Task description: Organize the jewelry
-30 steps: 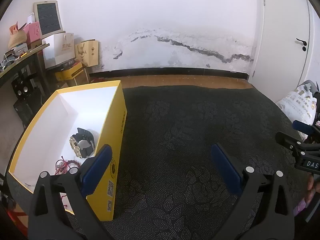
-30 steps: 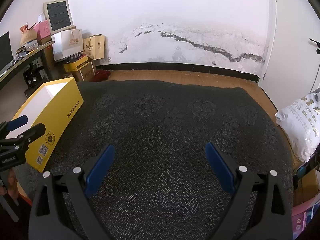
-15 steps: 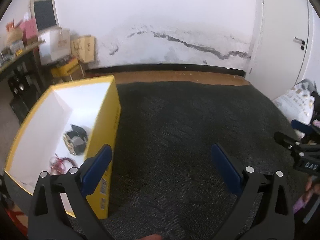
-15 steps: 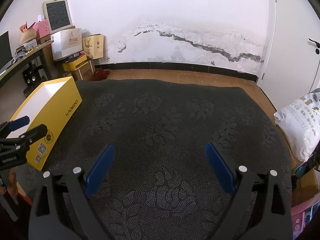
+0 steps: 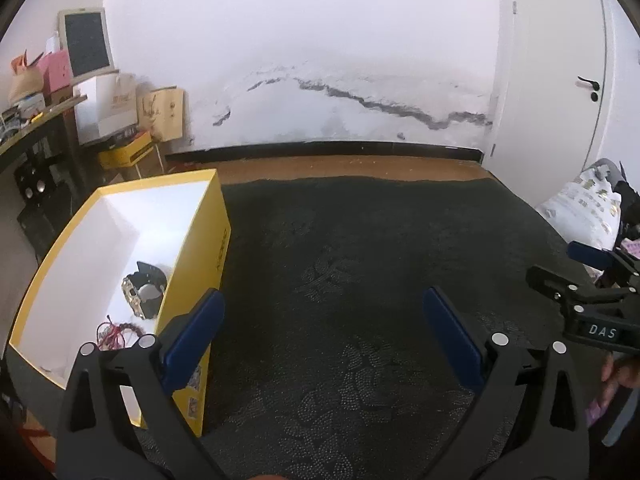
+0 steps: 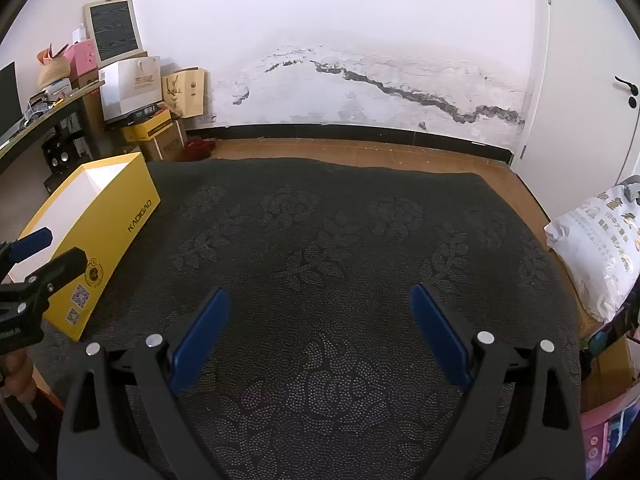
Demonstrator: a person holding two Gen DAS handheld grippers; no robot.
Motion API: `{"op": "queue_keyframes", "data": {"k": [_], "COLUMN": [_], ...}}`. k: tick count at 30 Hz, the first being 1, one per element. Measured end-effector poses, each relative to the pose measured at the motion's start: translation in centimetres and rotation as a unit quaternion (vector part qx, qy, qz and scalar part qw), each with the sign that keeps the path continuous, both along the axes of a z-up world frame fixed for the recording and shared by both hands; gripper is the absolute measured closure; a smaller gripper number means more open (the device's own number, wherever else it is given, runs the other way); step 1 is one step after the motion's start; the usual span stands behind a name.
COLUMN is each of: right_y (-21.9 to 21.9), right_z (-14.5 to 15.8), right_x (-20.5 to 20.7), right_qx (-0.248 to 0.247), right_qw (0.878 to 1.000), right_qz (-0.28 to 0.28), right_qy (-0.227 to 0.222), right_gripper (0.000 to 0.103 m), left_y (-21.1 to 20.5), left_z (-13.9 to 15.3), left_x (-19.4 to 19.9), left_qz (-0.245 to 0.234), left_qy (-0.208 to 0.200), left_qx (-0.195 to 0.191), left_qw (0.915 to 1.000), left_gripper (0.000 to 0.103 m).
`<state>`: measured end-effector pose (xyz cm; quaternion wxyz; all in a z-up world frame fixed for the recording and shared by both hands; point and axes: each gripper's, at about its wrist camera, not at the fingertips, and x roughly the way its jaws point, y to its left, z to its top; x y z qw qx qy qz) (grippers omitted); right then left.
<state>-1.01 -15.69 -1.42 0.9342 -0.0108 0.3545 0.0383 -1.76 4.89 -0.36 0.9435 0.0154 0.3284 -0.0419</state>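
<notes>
Watch (image 5: pixel 145 294) in box (image 5: pixel 216 240), left

The yellow box (image 6: pixel 105 229) at the left carries the brand "KADIGAO" along its long side, with two QR codes near its close corner. The right gripper (image 5: pixel 592 320), seen at the far right, bears a small label reading "DAS".

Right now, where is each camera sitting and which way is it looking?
Left wrist: sits on the left gripper, looking across the dark mat toward the cracked wall, down into the yellow box holding a watch and red bracelet; the right gripper shows at its right edge.
Right wrist: sits on the right gripper, facing the same wall; the left gripper and fingers show at its left edge.
Both share the mat, box and wall.
</notes>
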Motion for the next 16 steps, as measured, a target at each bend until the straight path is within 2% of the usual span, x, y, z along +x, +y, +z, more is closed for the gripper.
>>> {"op": "queue_keyframes", "data": {"k": [6,13,16], "right_y": [-0.1,-0.2,-0.2], "right_z": [0.0,0.0,0.0], "right_x": [0.1,0.0,0.0], "right_qx": [0.000,0.002,0.002], "right_qw": [1.000,1.000,1.000], "right_qz": [-0.001,0.000,0.000], "right_qy": [-0.001,0.000,0.001], "right_gripper": [0.014,0.014,0.014], "left_y": [-0.6,0.4,0.4], "left_z": [0.0,-0.6,-0.6], "left_x": [0.0,1.0,0.9], "left_qz": [-0.007,0.029,0.034], "left_qy": [0.000,0.029,0.028], "left_qx": [0.008,0.006,0.017], "left_qw": [0.9999,0.9991,0.9989], "left_gripper": [0.006,0.006,0.006]}}
